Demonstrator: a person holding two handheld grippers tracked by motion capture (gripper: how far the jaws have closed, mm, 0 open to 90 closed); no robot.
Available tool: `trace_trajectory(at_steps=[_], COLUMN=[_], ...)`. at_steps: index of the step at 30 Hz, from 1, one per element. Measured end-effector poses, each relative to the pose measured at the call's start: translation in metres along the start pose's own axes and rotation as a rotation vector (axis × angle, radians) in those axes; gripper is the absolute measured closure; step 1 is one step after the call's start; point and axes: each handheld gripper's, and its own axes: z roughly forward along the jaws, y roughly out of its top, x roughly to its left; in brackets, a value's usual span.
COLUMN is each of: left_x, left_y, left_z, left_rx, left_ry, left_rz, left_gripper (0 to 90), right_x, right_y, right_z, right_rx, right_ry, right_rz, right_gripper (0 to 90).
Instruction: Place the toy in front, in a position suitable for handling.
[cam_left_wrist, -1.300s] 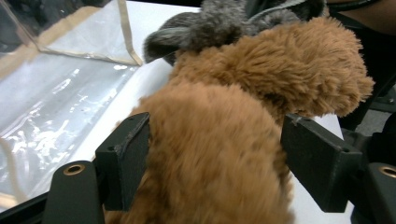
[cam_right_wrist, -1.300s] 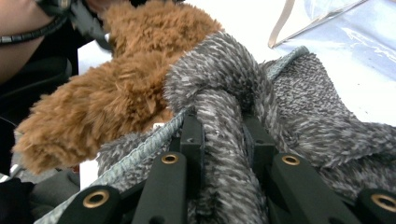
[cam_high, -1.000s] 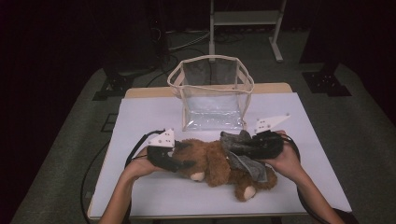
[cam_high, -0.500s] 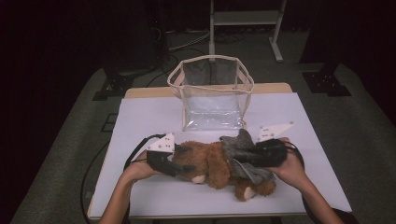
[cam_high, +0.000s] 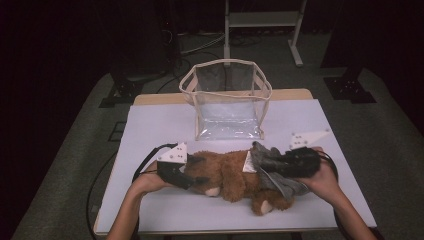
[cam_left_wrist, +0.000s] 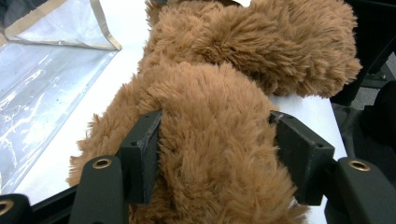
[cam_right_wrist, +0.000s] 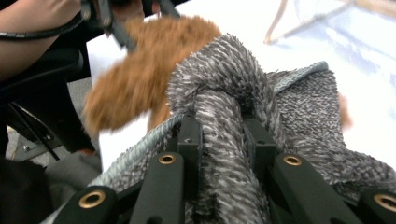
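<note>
A brown plush bear (cam_high: 227, 175) lies on its side across the white table (cam_high: 160, 125), a grey knitted garment (cam_high: 280, 180) around its right half. My left gripper (cam_high: 200, 170) comes in from the left. In the left gripper view it (cam_left_wrist: 215, 140) is shut on the bear (cam_left_wrist: 210, 93), both pads pressed into the fur. My right gripper (cam_high: 270, 162) reaches in from the right. In the right gripper view it (cam_right_wrist: 223, 126) is shut on a bunched fold of the grey garment (cam_right_wrist: 224, 70), with the bear (cam_right_wrist: 140, 79) behind it.
A clear plastic bag (cam_high: 227, 100) with beige trim stands open just behind the bear, mid-table; its side (cam_left_wrist: 42, 70) is at the left of the left gripper view. A metal stand (cam_high: 260, 20) is on the floor beyond the table. Cables trail off the left edge.
My right gripper has shifted right and slightly nearer the front edge, drawing the grey garment with it. The left gripper has kept still on the bear.
</note>
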Motion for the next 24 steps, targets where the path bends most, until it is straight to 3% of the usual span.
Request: trace_trajectory(at_steps=[1,3,5,9,13,18,21,23,24], left_x=[0.000,0.000,-0.001,0.000,0.001,0.002,0.003,0.004,0.005], left_y=[0.000,-0.001,-0.001,-0.001,0.002,0.000,-0.006,-0.007,-0.007], left_z=[0.000,0.000,-0.001,-0.003,-0.013,-0.020,-0.011,-0.007,-0.006], left_rx=[-0.002,-0.003,-0.004,-0.008,-0.035,-0.013,0.013,0.007,0.005], left_ry=[-0.001,-0.002,-0.002,-0.011,-0.023,0.001,-0.001,-0.001,0.000], left_rz=[0.000,0.000,0.003,0.000,-0.018,-0.042,-0.050,-0.062,-0.063], left_gripper=[37.5,37.5,37.3,36.0,33.0,32.9,33.6,34.6,35.6], right_x=[-0.005,-0.007,-0.014,-0.013,-0.006,0.005,0.006,0.006,0.005], right_y=[0.016,0.022,0.037,0.031,0.016,0.000,0.002,0.010,0.022], right_z=[0.013,0.019,0.042,0.053,0.044,0.028,0.024,0.023,0.025], right_rx=[0.012,0.017,0.060,0.108,0.078,0.064,0.079,0.090,0.090], right_ry=[0.010,0.016,0.032,0.044,0.052,0.055,0.060,0.047,0.054], right_rz=[-0.019,-0.024,-0.038,-0.041,-0.025,-0.026,-0.022,-0.034,-0.051], right_gripper=[72.0,72.0,71.9,72.4,72.7,72.8,72.8,72.8,72.9])
